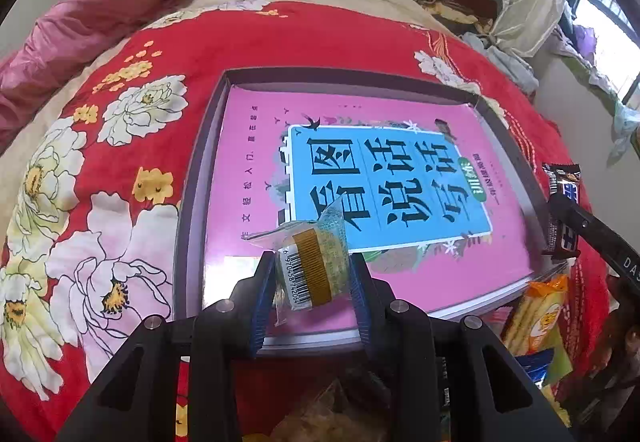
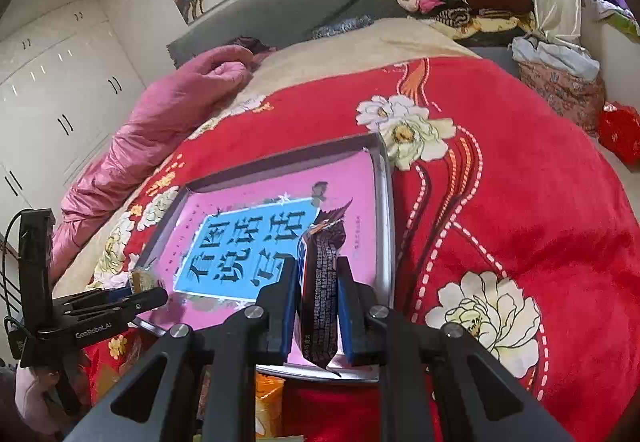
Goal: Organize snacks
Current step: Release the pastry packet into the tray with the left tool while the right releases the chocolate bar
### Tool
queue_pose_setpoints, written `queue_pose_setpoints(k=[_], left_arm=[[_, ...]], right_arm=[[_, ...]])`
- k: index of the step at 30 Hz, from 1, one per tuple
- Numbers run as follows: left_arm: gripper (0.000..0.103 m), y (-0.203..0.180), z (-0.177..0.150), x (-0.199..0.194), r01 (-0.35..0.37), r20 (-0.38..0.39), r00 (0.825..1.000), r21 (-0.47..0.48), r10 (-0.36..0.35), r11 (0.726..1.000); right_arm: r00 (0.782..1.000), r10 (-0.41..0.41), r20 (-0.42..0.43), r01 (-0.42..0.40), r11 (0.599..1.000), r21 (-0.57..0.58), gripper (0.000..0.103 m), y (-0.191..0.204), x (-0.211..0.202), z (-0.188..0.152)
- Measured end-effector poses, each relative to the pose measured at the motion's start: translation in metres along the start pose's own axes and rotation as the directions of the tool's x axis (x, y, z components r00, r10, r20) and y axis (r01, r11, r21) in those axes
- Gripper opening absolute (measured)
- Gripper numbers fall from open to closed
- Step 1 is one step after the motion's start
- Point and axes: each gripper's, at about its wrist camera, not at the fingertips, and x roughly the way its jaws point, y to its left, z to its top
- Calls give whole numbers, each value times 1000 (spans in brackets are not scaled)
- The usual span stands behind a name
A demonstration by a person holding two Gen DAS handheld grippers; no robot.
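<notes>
In the left wrist view, a small wrapped cake (image 1: 316,266) in clear film with a barcode label is seen clamped between the blue pads of the left gripper (image 1: 314,282), and it is held just above the near edge of a pink book (image 1: 248,169). The book is laid inside a shallow grey box (image 1: 200,177), which is set on a red flowered blanket (image 1: 120,89) spread over the bed. At the far right, the right gripper (image 1: 560,217) is seen with a dark chocolate bar (image 1: 562,177) closed in it, beside the right edge of the box. An orange snack packet (image 1: 538,314) is lying on the blanket near the box's near right corner, and more wrapped snacks are partly hidden below the gripper. In the right wrist view, the right gripper (image 2: 318,294) is shown closed on the chocolate bar (image 2: 320,282), which is held upright over the right part of the book (image 2: 352,201), close to the box's right wall (image 2: 385,217). At the left, the left gripper (image 2: 150,292) is seen at the box's near left side, with the small cake (image 2: 142,278) gripped in it. A pink quilt (image 2: 172,113) is bunched at the far left of the bed.
</notes>
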Motion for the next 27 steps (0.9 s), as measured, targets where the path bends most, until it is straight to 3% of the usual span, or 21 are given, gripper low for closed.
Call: queue_pose_setpoints(k=[10, 27], left_arm=[[37, -1, 0, 2, -14, 0, 1000, 11, 14, 1000], [38, -5, 2, 2, -25, 11, 1000, 23, 25, 999]], right_arm=[[995, -59, -77, 55, 997, -58, 19, 3, 15, -11], [992, -62, -110, 56, 997, -54, 20, 1, 17, -16]])
